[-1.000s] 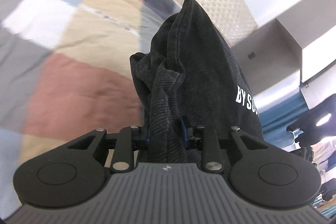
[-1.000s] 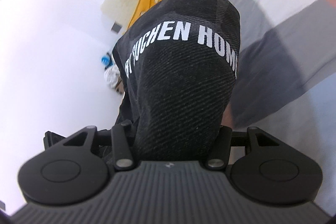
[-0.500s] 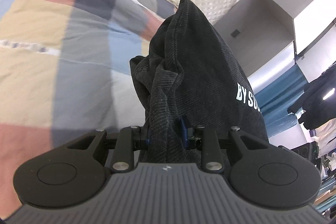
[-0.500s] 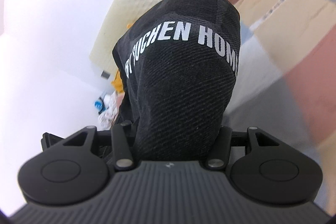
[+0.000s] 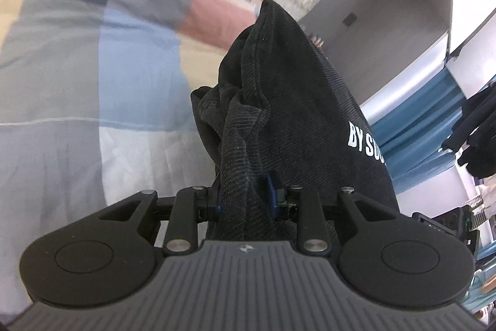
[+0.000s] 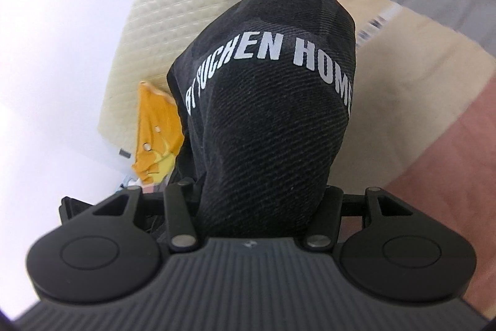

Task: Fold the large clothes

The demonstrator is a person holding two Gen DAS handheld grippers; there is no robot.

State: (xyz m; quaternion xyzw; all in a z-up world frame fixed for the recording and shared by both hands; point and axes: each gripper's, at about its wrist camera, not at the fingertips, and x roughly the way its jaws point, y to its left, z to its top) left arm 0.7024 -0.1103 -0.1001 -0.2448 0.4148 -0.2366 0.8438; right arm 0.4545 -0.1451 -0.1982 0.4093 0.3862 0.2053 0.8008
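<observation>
Both grippers, left gripper (image 5: 245,200) and right gripper (image 6: 257,207), clenched 1 soft black ribbed-cotton garment (image 5: 288,101) above the patchwork bedcover (image 5: 93,67); being limp, it probably needed grasping at edges.

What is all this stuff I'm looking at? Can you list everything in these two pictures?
black garment: one, black with white lettering, bunched and clamped in both grippers
patchwork bedcover: one, pink, blue, grey and beige squares, beneath the garment
quilted headboard: one, cream, at the bed's end
orange cloth: one, orange and yellow, by the headboard
dark clothes: some, hanging far right
left gripper: one, black, shut on the garment
right gripper: one, black, shut on the garment
</observation>
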